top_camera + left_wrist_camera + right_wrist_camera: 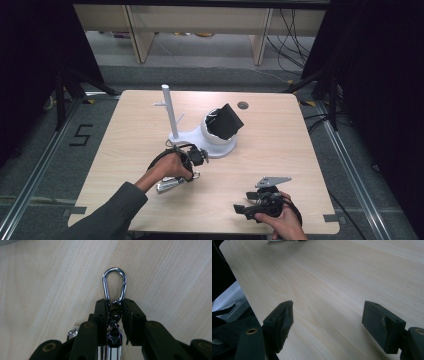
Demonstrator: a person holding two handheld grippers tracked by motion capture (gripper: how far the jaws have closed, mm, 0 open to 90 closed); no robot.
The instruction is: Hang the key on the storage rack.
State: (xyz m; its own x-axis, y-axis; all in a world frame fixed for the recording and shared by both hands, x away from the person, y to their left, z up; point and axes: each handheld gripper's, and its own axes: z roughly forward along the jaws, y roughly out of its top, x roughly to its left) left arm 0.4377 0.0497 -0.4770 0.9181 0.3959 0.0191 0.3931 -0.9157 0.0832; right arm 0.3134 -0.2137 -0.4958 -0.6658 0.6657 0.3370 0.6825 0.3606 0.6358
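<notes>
Keychain lying flat on table, carabiner end pointing away from left tongs

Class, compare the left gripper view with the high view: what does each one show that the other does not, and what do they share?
Left gripper view alone: close detail of the carabiner, a chrome loop on a swivel between the left gripper jaws, which look closed around the swivel. High view alone: the white stand, the white holder with a black piece, the right gripper. Shared: the wooden table and the metal keychain.
</notes>
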